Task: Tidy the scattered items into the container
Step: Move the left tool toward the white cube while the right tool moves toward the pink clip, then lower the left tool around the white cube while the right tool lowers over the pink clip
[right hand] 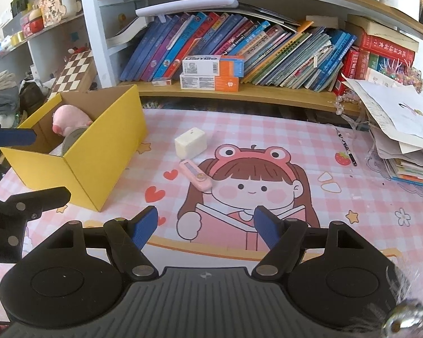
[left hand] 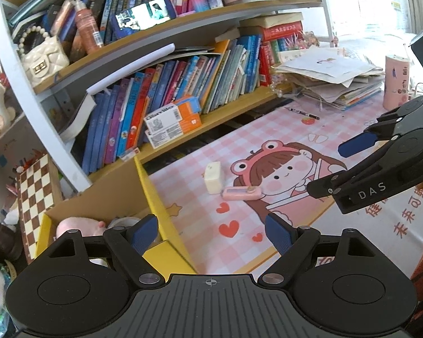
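Reaching toward the leftovers, both the left claw (left hand: 211,232) and right claw (right hand: 204,226) hang open and empty; the cream block (right hand: 191,142) and pink case (right hand: 195,175) lie on the counter (right hand: 352,211) beside the yellow box (right hand: 98,163), needing a grasp next.

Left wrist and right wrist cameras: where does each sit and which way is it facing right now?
Left wrist: on the left tool, over the yellow box's corner, facing the bookshelf; right tool shows at the right.
Right wrist: on the right tool, above the mat, facing the shelf; left tool at the left edge.
Shared: box, white block, pink cutter.
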